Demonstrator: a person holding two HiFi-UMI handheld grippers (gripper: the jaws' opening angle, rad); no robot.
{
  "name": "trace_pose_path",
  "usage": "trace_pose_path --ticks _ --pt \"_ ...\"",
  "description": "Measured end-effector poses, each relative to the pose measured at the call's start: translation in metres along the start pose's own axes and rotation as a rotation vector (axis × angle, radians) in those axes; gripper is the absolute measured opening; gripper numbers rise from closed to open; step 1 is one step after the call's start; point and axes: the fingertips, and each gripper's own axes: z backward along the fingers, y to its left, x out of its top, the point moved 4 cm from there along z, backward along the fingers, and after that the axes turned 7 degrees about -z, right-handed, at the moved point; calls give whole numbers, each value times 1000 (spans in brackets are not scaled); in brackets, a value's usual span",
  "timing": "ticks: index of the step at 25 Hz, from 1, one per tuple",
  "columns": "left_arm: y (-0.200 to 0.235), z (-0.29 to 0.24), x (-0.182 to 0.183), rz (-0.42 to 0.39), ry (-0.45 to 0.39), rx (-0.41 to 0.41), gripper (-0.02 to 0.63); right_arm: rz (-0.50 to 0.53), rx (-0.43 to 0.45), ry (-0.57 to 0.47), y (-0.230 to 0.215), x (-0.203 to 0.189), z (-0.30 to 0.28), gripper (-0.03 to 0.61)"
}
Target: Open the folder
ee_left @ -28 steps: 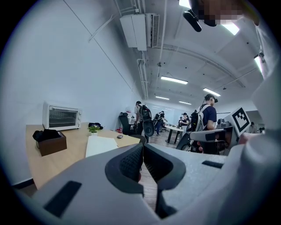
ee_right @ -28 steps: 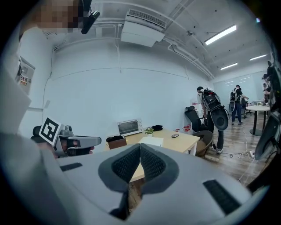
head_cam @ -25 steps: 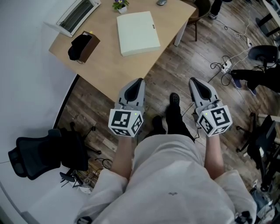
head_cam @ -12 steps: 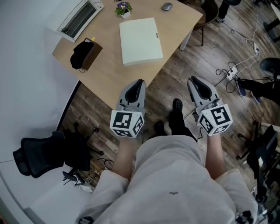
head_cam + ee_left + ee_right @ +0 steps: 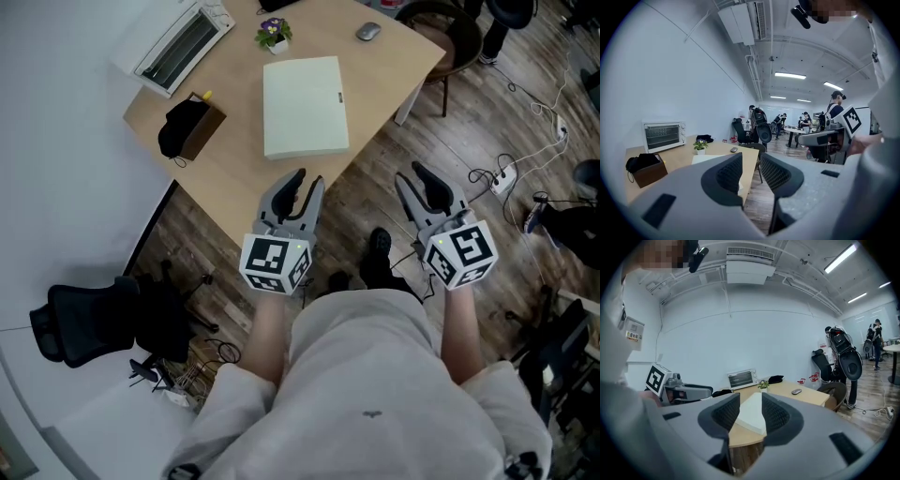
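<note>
A flat, pale rectangular folder (image 5: 305, 106) lies closed on the smooth wooden table (image 5: 234, 159). The left gripper (image 5: 309, 180) and right gripper (image 5: 410, 175), with ribbed dark pads, have just been opening; their jaws stand apart and empty.

folder (image 5: 305, 105): the mark by its right edge is too small to read; in the right gripper view its near part is hidden behind the right gripper (image 5: 749, 404), whose jaws have just been opening with nothing between them.
left gripper (image 5: 751, 161): its jaws have just been opening too, on air; its left jaw covers most of the folder.
hands: hidden under the grippers' marker cubes.
shoes: one black shoe (image 5: 375, 246) shows; the other is mostly hidden behind the person's body.
box (image 5: 208, 124): a black bag (image 5: 178, 129) hides its inside.
brown chair (image 5: 452, 26): partly under the table's (image 5: 239, 173) far right corner, cut by the top edge.
people (image 5: 780, 123): too small to tell what they do.
</note>
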Motion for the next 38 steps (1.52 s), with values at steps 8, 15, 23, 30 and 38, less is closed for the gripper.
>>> trace_pose_path --ticks 8,15,23,30,38 --pt "-21 -37 4 -33 22 24 138 8 72 9 -41 11 -10 161" --pt "-39 -59 0 -30 46 58 152 19 138 39 -68 14 -13 168" --pt "-44 -58 -19 -25 110 99 155 -13 188 88 -74 -2 -23 169" --pt "-38 -61 -29 -77 161 90 161 -55 187 125 -79 -20 -38 167" --pt "-16 -85 -48 -77 204 54 166 -49 165 185 -87 -33 -60 167"
